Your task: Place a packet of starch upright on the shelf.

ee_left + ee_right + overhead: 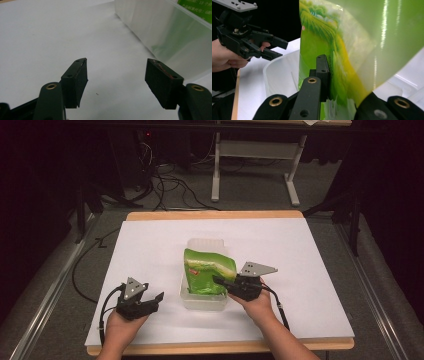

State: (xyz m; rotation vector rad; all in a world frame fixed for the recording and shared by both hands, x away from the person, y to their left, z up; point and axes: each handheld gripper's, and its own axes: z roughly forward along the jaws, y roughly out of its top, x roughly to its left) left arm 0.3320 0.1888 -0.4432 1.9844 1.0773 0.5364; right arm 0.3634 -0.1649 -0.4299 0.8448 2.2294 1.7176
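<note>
A green snack bag (207, 271) stands tilted in a clear plastic tub (202, 300) at the middle of the white table. My right gripper (223, 283) is shut on the bag's near right edge; up close, the green bag (342, 50) is pinched between its black pads (322, 75). My left gripper (155, 300) rests on the table just left of the tub, jaws open. In the left gripper view its two pads (80, 80) stand wide apart over bare white table, with the tub's wall (160, 32) to the right. The other hand's gripper (259, 43) appears beyond the tub in the right gripper view.
The white sheet (150, 250) covers a wooden table (210, 215) with open surface all around the tub. Beyond the far edge stand a white frame's legs (255, 170) and black cables (170, 185) on the floor.
</note>
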